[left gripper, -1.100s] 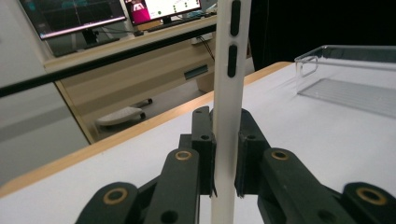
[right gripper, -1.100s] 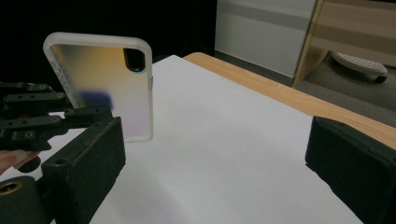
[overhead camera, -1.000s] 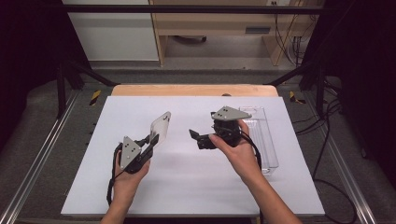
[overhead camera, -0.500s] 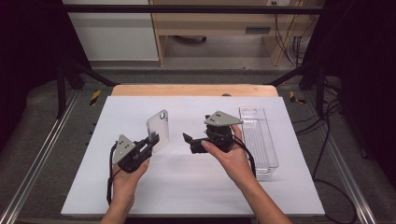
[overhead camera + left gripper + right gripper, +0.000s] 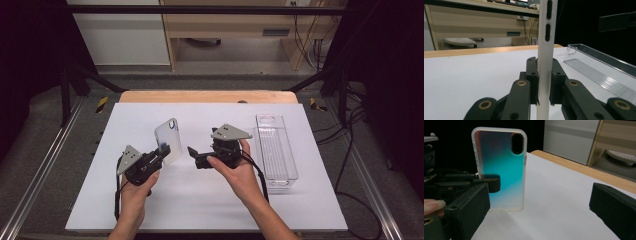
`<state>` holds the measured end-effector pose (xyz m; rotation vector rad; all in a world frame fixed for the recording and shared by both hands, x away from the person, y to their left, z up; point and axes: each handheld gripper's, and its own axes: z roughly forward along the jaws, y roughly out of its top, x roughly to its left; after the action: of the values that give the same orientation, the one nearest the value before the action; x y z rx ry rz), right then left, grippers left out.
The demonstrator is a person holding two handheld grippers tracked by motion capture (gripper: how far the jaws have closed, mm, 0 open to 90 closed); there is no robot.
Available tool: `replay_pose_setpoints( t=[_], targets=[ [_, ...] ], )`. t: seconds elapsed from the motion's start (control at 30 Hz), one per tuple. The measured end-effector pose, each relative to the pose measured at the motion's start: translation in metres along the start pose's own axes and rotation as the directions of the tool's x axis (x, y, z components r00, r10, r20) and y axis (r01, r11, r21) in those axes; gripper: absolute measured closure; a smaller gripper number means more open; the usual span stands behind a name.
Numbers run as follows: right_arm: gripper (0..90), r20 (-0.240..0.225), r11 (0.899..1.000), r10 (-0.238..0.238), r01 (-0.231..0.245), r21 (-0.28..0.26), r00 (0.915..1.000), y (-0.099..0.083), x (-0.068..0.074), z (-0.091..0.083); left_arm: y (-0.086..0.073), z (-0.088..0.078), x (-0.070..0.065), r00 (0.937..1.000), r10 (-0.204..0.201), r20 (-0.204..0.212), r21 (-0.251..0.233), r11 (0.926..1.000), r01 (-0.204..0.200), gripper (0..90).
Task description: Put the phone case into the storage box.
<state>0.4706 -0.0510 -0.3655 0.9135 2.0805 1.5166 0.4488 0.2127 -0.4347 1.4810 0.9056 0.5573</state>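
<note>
Since half a second earlier we had swung the case a little toward the centre of the high view and stood it straighter, while our right gripper had drifted left toward it. We saw the case held at frame centre-left, clear of the sheet, its long axis running nearly upright with the camera cut-out at the top. Our left gripper had its jaws closed on the case's lower edge; in the left gripper view the case rose edge-on between the two jaws, pinched from both faces. Our right gripper lay just right of the case in the high view, apart from it, jaws pointing left at it. In the right gripper view the case stood in the left half of the frame, broad face toward us, and the jaws were spread wide, one at lower left and one at far right, with nothing between them. We judged the right hand the one free to take the case, and it would need to close across the flat faces or the narrow sides. The right forearm came up from the lower centre of the high view, wrist bent left; the left came up from lower left. The clear tray sat at frame right, well apart.
</note>
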Motion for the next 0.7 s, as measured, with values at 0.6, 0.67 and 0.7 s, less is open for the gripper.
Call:
replay_pose_setpoints(
  t=[0.6, 0.67, 0.7],
  targets=[
    [3.7, 0.076, 0.999, 0.024, -0.021, -0.045, 0.9968, -0.009, 0.028, 0.015, -0.003, 0.003, -0.017, 0.9987, -0.003, 0.051, 0.018, 0.9998, 0.003, 80.8],
    [3.6, 0.079, 0.999, 0.023, -0.019, -0.045, 0.9966, -0.012, 0.029, 0.013, -0.004, 0.003, -0.019, 0.9984, -0.003, 0.056, 0.021, 0.9998, 0.001, 80.8],
    [3.6, 0.072, 0.999, 0.024, -0.020, -0.049, 0.9971, -0.013, 0.030, 0.012, -0.004, 0.004, -0.020, 0.9983, -0.001, 0.058, 0.023, 0.9997, 0.000, 80.8]
  ],
)
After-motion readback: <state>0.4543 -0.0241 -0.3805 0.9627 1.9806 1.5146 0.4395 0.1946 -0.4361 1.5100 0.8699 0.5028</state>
